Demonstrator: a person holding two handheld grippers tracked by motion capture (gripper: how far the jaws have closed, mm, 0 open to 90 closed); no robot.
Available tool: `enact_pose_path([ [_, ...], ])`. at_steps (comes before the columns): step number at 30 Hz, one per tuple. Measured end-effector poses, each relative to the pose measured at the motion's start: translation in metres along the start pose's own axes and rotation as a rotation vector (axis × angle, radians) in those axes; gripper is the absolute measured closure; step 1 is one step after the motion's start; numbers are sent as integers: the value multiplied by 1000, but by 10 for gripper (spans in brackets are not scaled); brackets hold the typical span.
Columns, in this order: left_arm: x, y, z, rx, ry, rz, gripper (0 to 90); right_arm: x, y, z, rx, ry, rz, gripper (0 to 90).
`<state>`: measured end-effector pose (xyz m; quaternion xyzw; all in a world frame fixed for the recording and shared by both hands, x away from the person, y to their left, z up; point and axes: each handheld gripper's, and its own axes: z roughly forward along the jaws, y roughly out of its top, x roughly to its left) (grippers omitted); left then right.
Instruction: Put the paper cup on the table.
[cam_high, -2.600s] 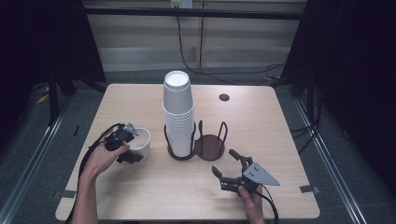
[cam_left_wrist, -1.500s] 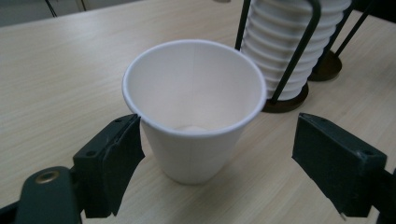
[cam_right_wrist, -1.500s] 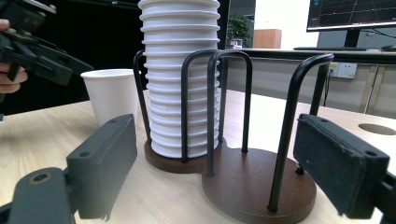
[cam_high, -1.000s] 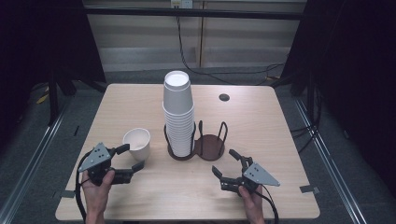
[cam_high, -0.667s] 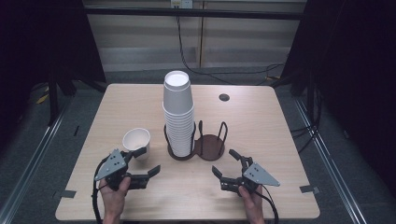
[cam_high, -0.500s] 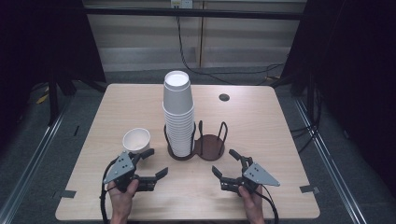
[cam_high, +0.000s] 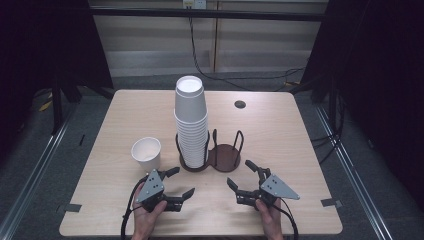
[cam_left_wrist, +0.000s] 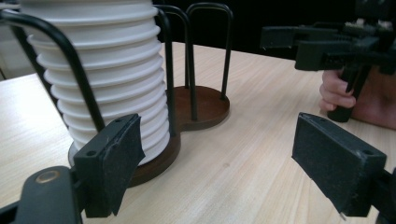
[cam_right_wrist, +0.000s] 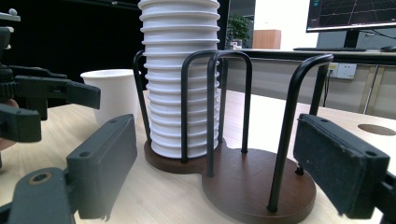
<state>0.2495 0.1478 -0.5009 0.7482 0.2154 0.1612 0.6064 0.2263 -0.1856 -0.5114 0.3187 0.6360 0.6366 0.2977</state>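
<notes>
Nearby, upright white paper cup (cam_high: 146, 153)

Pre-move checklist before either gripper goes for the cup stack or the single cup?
1. Left gripper open, nothing between the jaws: ok.
2. Right gripper open, nothing between the jaws: ok.
3. Cup stack upright in the left bay of the two-bay holder: ok.
4. Right bay of the holder free to take a cup: ok.
5. Single cup upright on the table, apart from holder and grippers: ok.
6. Whether the top cup will lift off the stack freely: cannot tell.
</notes>
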Motion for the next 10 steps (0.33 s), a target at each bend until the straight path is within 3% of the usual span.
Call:
enact_pose_path([
  [2, -2, -4, 0, -32, 40, 1, 158, 0, 0, 0, 1, 1, 1, 130],
  [5, 0, -6, -3, -76, 40, -14, 158, 0, 0, 0, 0, 2, 1, 130],
  [7, -1, -6, -3, -72, 24, -16, 157, 0, 0, 0, 2, 0, 2, 130],
  [10, -3, -6, -4, -93, 41, -15, 158, 1, 0, 1, 12, -5, -2, 130],
])
